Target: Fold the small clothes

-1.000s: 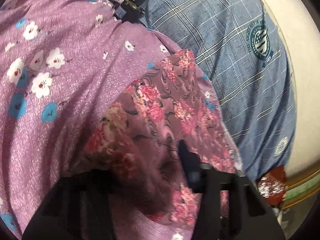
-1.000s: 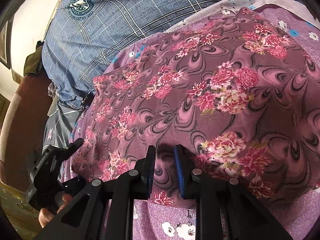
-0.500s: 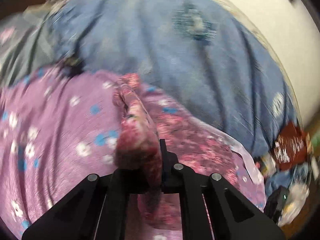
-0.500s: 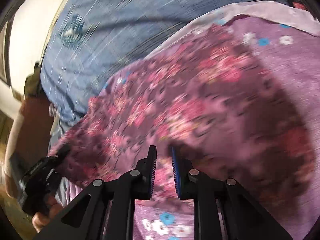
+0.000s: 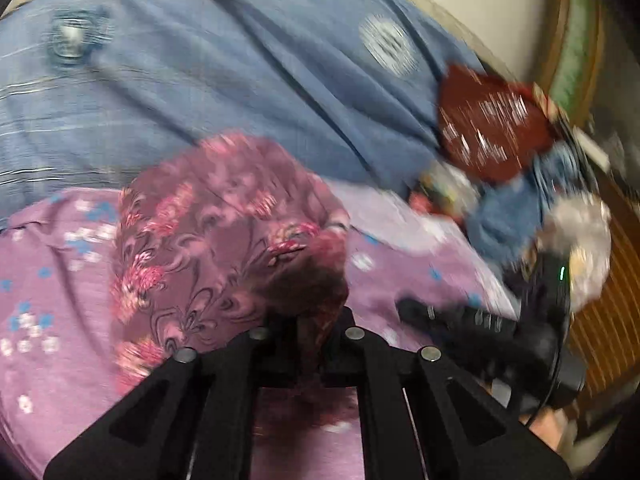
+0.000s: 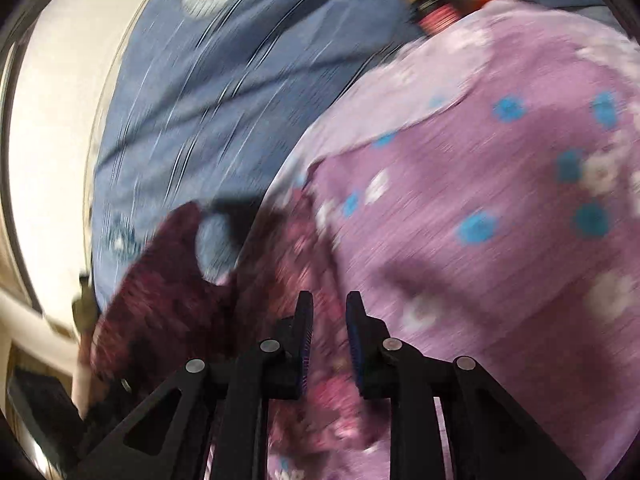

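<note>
The small maroon garment with pink flowers [image 5: 208,240] lies bunched on a purple flowered sheet [image 5: 52,300]. My left gripper [image 5: 308,320] has a fold of it gathered between its jaws, which are opening; the cloth hides the fingertips. In the right wrist view the same garment [image 6: 280,280] runs from under my right gripper [image 6: 326,312] up to the left, where it hangs dark and lifted. The right jaws are opening slightly, with floral cloth between the blue pads [image 6: 306,336]. The right gripper [image 5: 416,312] shows blurred beside the garment in the left wrist view.
A blue plaid cloth [image 5: 200,80] covers the surface behind the purple sheet [image 6: 500,220]. A pile of clothes, with a dark red piece [image 5: 492,120] on top, lies at the right. A person's hand [image 6: 84,376] shows at the lower left. A pale wall stands beyond.
The garment lay spread flat a second ago. My left gripper closed on its edge, lifted it and carried it across. The garment is now doubled over and bunched. Both views have swung sideways.
</note>
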Motion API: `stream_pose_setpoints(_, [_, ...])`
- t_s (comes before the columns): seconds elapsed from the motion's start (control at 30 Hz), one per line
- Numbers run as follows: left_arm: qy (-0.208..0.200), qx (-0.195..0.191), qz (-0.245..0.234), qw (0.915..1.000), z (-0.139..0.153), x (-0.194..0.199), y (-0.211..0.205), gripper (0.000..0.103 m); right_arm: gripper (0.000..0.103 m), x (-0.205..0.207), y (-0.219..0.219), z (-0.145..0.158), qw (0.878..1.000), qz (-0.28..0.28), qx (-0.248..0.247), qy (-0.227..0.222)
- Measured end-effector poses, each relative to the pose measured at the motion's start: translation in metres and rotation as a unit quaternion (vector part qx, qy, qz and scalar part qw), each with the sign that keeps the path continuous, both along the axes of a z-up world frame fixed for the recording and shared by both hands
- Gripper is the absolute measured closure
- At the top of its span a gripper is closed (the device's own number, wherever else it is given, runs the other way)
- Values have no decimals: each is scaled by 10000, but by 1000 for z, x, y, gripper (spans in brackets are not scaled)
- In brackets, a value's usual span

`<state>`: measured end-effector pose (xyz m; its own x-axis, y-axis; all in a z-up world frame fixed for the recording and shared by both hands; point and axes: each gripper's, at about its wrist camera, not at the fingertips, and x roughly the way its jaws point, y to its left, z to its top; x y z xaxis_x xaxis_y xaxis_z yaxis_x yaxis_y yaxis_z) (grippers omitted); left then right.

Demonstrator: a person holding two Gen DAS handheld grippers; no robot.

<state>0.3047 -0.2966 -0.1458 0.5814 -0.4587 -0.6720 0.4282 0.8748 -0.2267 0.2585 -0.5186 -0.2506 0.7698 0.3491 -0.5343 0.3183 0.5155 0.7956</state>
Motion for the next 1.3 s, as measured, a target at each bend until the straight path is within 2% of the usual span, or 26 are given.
stream_pose_setpoints(0.03, [179,-35,-90,9998,-5,2,-5,81,83,-1,-6,0,10000,-79,17,-20])
stream_pose_setpoints(0.07, [335,-113,-113,9993,-7,4,-3,57,83,-2,-10,0,9999,-142,46,-48])
stream_pose_setpoints(0.1, [372,-181,-49,9991,-6,5,2,40,82,-3,-15,-2,9997,-207,124,-63])
stream_pose_setpoints(0.17, [221,-451,181,9986,4,4,24,36,72,0,-14,-6,9996,-132,258,13])
stream_pose_setpoints(0.27, [86,-772,426,9961,20,4,60,24,67,4,-8,-7,9994,71,346,48])
stream_pose_setpoints(0.33, [20,-700,757,9947,21,5,83,22,66,7,0,-5,9992,217,322,37])
stream_pose_setpoints(0.47, [167,-389,1125,9928,2,5,109,22,67,5,10,5,9991,394,42,-134])
stream_pose_setpoints(0.5, [176,-236,1230,9920,-6,4,114,22,70,5,18,11,9982,533,-109,-250])
stream_pose_setpoints(0.57, [205,-20,1345,9907,-19,3,121,22,85,6,34,24,9950,767,-433,-474])
stream_pose_setpoints(0.67, [236,305,1502,9879,-35,1,130,22,89,7,63,39,9855,1152,-1080,-618])
stream_pose_setpoints(0.83, [325,813,1530,9843,-58,3,129,22,89,16,88,33,9797,1382,-1414,-342])
stream_pose_setpoints(1.07, [242,1075,1656,9800,-69,1,127,22,89,21,106,28,9735,1515,-1702,-186])
stream_pose_setpoints(1.13, [364,1235,1592,9788,-76,3,122,22,89,21,114,23,9688,1631,-1866,-68])
stream_pose_setpoints(1.23, [986,1612,1281,9736,-103,7,112,21,94,26,119,3,9641,1674,-2000,506])
stream_pose_setpoints(1.3, [957,1427,1357,9757,-102,1,117,21,97,26,116,-10,9664,1665,-1818,723])
